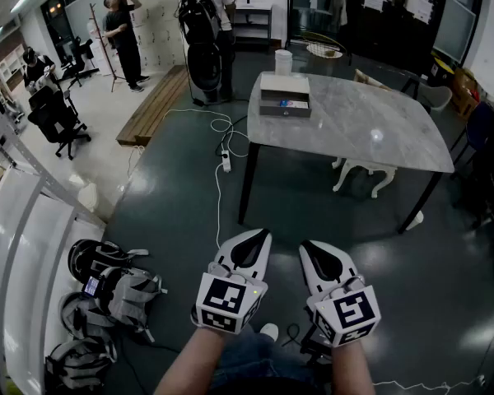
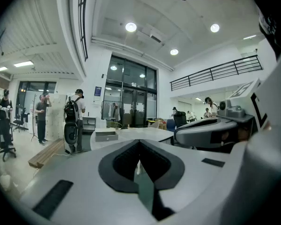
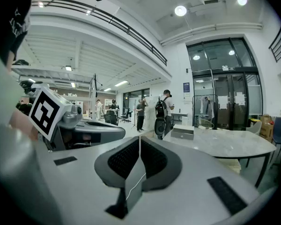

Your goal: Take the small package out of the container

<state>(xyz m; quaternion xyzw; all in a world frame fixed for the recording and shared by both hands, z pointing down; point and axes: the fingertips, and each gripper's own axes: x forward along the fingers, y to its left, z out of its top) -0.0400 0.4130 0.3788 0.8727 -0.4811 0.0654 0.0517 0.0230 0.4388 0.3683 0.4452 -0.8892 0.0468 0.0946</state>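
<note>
1. Head view: the white plastic left gripper (image 1: 252, 239) and its twin, the right gripper (image 1: 315, 255), sit side by side at 6 o'clock. Each has its black-padded jaws pressed together on nothing. The grey rectangular open-topped container (image 1: 285, 111) stands far off at 12 o'clock, at the left end of the grey marble-topped table (image 1: 370, 134). A pale blue-and-white shape inside it (image 1: 286, 104) is probably the small package, though it is too small to be sure.
2. The step in hand looks like the approach. To do it well, walk toward 12 o'clock and part one gripper's jaws before it crosses the rim. Then come down from above, close on the package's narrow sides and lift straight up clear of the walls. The other gripper could brace the container.
3. Left gripper view: the two pads meet in a single seam with nothing between them. The container (image 2: 106, 135) lies beyond the tips at 10 o'clock, and the right gripper crosses at 3 o'clock.
4. Right gripper view: these jaws are likewise closed and empty. The container (image 3: 183, 132) is at 1 o'clock on the tabletop, and the left gripper is at 9 o'clock.
5. Surface and room: the marble looks smooth and glossy, so the container may slide if nudged. On the dark floor a white cable with a power strip (image 1: 224, 160) runs at 11 o'clock, near the walking line. Grey backpacks (image 1: 119, 290) lie at 8 o'clock. People stand by a wooden bench (image 1: 152, 105) at 11 o'clock, and glass doors close off the far wall.
</note>
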